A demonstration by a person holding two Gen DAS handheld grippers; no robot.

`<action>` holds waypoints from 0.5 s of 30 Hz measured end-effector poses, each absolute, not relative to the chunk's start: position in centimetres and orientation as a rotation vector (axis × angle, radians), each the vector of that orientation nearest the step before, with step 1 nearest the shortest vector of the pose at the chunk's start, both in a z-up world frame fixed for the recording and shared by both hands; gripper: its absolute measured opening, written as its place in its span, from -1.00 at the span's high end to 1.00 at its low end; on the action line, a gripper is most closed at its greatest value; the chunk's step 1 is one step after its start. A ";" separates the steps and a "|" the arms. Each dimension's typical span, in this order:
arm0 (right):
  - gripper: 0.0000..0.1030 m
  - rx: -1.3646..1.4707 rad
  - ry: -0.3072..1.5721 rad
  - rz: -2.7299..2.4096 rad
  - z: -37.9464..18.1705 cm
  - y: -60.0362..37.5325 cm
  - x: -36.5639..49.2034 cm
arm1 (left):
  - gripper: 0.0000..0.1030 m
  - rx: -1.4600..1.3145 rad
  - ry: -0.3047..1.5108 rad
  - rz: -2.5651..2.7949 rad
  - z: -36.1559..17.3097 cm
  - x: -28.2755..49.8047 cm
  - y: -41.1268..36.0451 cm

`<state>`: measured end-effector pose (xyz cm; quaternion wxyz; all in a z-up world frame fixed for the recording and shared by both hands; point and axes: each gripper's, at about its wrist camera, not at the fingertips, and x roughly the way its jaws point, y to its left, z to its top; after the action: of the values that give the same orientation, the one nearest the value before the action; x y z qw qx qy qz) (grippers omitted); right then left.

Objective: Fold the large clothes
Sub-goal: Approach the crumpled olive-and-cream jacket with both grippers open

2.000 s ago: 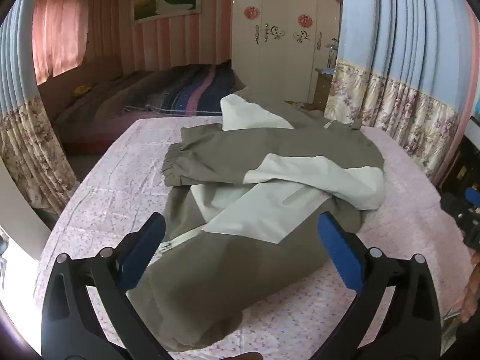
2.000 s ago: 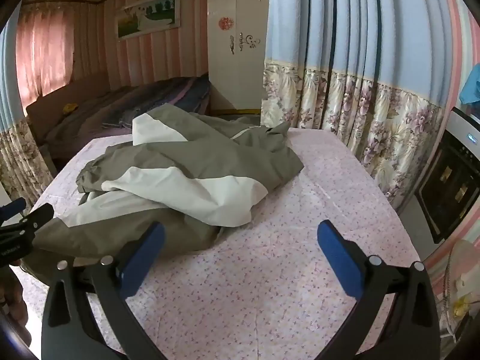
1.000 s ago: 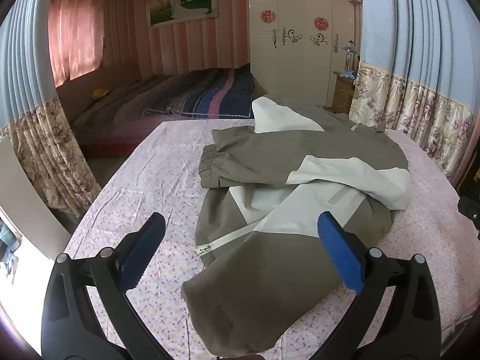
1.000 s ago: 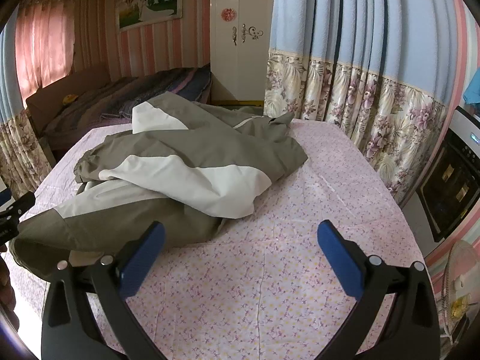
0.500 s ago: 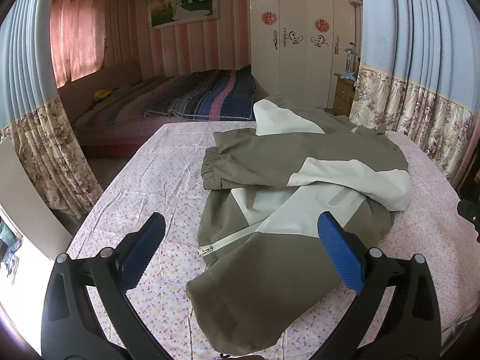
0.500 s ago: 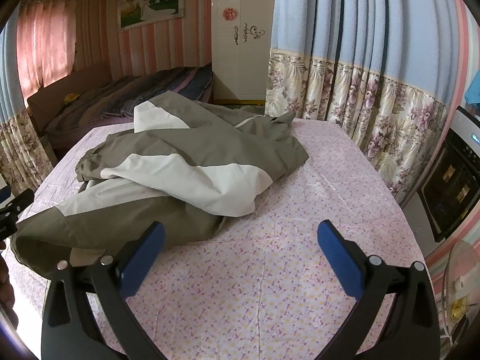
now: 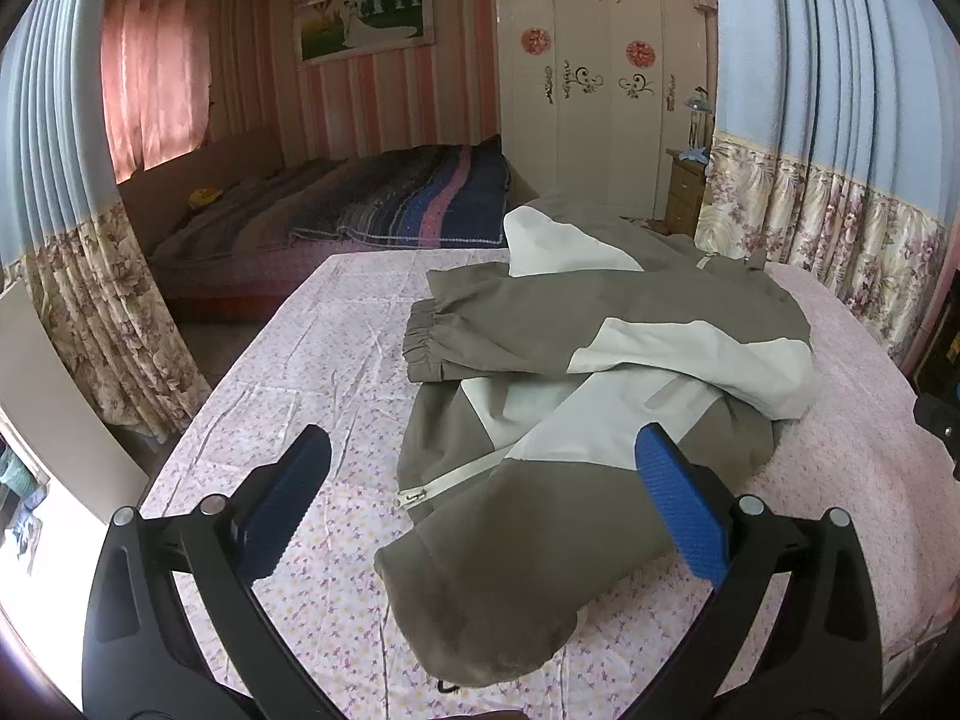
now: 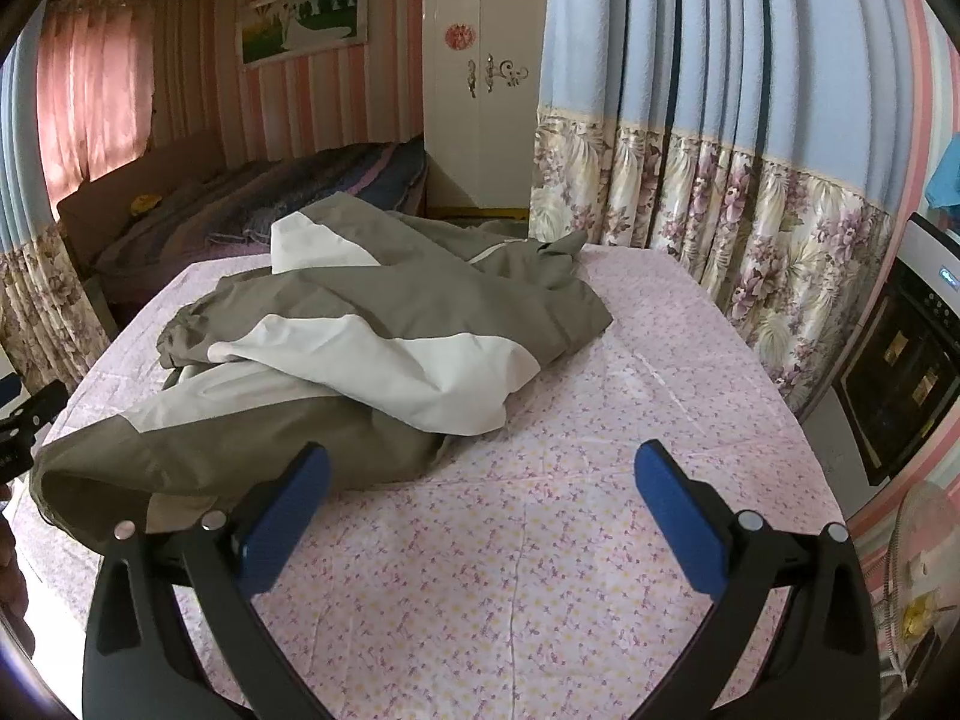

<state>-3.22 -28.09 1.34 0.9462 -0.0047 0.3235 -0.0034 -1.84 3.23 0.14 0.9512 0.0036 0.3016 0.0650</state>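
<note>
jacket [image 7: 600, 396] unmoved on table | both claws wide, nudged forward

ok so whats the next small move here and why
Probably ease the left gripper down onto the jacket's near hem and close on it. Both grippers are open and hold nothing, the right gripper over bare sheet. The jacket lies in a half-folded heap, sleeves across, lower part still spread toward the camera.
</note>
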 end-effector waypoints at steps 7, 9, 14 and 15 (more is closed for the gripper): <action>-0.97 -0.008 0.650 0.008 1.6 -27.9 -5.2 | -0.94 0.016 0.613 0.141 0.2 -4.0 3.5; -0.97 -0.009 0.649 0.011 1.6 -27.7 -5.7 | -0.94 0.017 0.621 0.145 0.0 -4.5 3.7; -0.97 -0.011 0.638 0.026 1.9 -26.8 -7.1 | -0.94 0.014 0.622 0.154 -0.3 -6.2 4.9; -0.97 -0.013 0.637 0.029 1.9 -26.5 -7.4 | -0.94 0.011 0.622 0.156 -0.4 -6.4 5.1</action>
<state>-7.35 -26.53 1.90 0.9496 -0.0066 0.3131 0.0144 -6.44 5.14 -0.39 0.9490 0.0055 0.3056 0.0768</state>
